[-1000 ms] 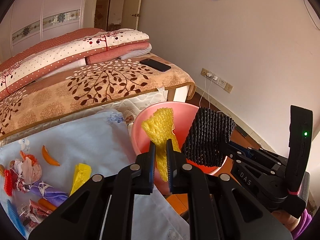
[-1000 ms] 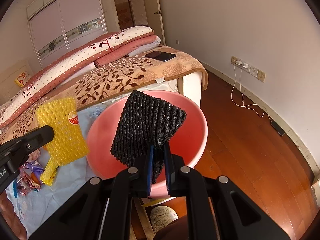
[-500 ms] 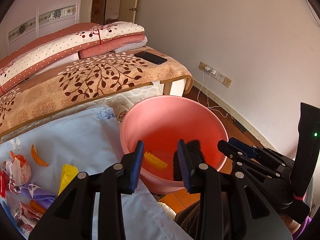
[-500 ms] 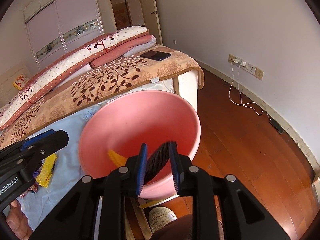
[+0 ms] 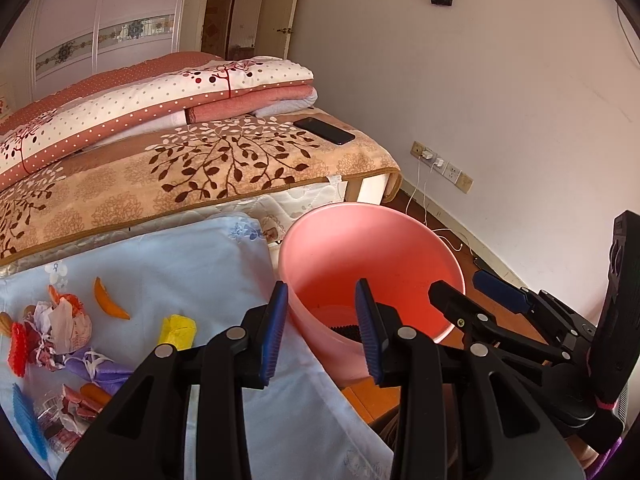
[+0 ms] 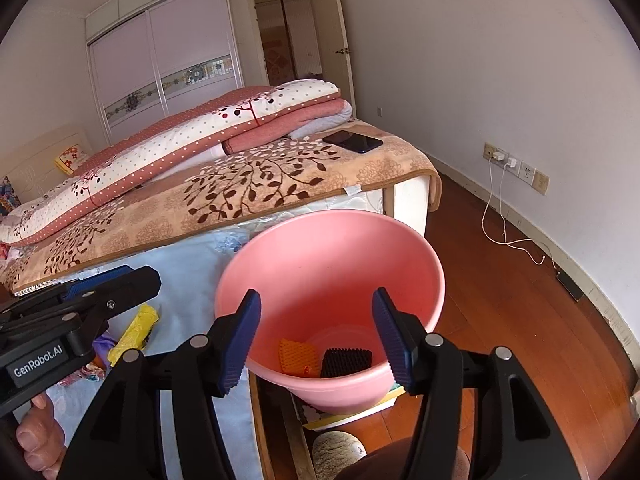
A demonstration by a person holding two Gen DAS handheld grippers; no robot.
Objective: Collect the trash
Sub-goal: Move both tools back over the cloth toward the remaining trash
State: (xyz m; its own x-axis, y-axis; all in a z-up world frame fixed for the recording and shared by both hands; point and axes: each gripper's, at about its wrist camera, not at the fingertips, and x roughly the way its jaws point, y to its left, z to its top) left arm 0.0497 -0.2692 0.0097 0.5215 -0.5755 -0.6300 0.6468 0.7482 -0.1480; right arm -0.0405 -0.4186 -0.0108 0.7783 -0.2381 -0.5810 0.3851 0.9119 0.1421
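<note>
Right wrist view: right gripper [image 6: 316,336] held over the pink bucket [image 6: 400,248], fingers [image 6: 240,340] spread wide apart with nothing between them. Down on the bucket floor, an orange foam net [image 6: 298,356] lying just beside a black foam net [image 6: 346,362].

Left wrist view: left gripper [image 5: 322,334] poised at the near rim of the same pink bucket [image 5: 320,256], fingers [image 5: 274,336] likewise parted and empty. Only a sliver of the black foam net [image 5: 348,330] visible past the rim. Right gripper [image 5: 476,292] seen at the right edge, beside the bucket.

Remaining trash scattered on the light blue sheet [image 5: 192,264] to the left: a yellow wrapper [image 5: 178,331], an orange peel slice [image 5: 108,300], crumpled paper and wrappers [image 5: 60,328], a red foam net [image 5: 18,350], a blue foam net [image 5: 26,420] near the lower left edge. Bucket standing just beside the sheet's edge. Behind, a bed with a leaf-patterned blanket [image 5: 200,176], a folded quilt [image 5: 140,108] and a black phone [image 5: 324,131] on top.
</note>
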